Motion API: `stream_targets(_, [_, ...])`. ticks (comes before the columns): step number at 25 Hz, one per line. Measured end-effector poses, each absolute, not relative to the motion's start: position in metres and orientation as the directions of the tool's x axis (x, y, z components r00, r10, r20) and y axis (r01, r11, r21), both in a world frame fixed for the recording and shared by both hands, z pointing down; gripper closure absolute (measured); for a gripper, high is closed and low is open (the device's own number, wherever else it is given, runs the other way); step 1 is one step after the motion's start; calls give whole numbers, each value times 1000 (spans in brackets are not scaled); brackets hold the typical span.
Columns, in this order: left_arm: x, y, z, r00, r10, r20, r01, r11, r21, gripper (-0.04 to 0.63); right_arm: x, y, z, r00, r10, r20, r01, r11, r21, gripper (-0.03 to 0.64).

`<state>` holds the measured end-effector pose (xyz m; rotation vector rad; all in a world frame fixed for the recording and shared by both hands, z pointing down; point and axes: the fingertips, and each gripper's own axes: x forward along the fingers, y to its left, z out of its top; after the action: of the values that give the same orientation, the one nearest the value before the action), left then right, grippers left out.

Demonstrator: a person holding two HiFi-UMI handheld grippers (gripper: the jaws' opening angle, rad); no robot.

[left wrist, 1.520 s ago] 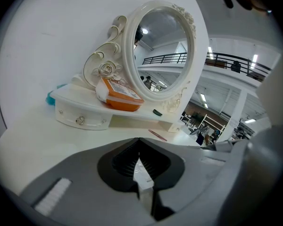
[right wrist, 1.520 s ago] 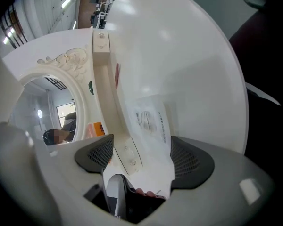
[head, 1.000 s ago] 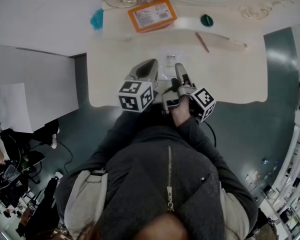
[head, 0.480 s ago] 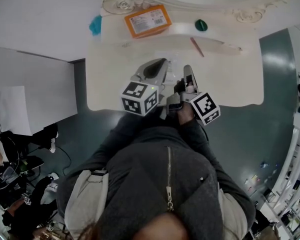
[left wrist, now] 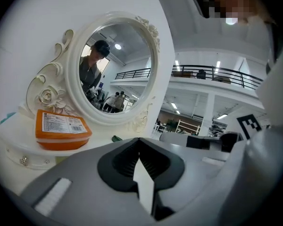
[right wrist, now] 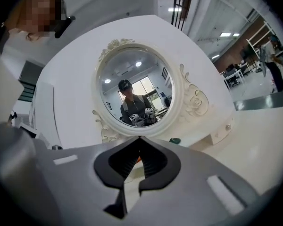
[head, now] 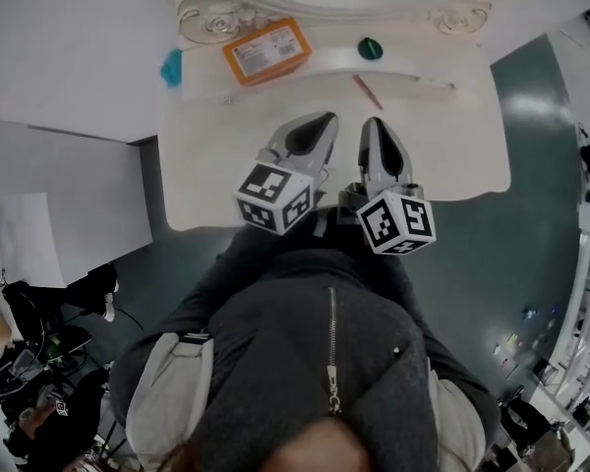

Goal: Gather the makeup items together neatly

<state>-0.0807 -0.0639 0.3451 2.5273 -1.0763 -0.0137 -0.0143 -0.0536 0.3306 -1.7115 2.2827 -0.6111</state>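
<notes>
I hold my left gripper (head: 320, 131) and right gripper (head: 376, 136) pressed together, empty, side by side over the dressing table (head: 452, 155), probably poised to begin. Scattered ahead: orange pack (head: 266, 50) at eleven o'clock, pencil (head: 367, 91) and green cap (head: 371, 47) near twelve.

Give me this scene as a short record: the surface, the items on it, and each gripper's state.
surface: white dressing table with ornate oval mirror
by the mirror: orange box, small green item
far left edge: teal item
nearer the person: reddish pencil
left gripper: shut, empty
right gripper: shut, empty
layout: items spread apart, not yet grouped
</notes>
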Motion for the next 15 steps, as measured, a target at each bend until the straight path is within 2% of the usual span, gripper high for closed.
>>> stream_targets(5, [-75,-60,346,711,-689,144,-687,-636,352,586,-9,-46,323,-271,-961,59,-917,239,-320,614])
stream_targets(15, [-71,-58,349,737,-657,160,-666,-665,338,588,-14,-47,334,-271,-958,92,-917,228,-327,614])
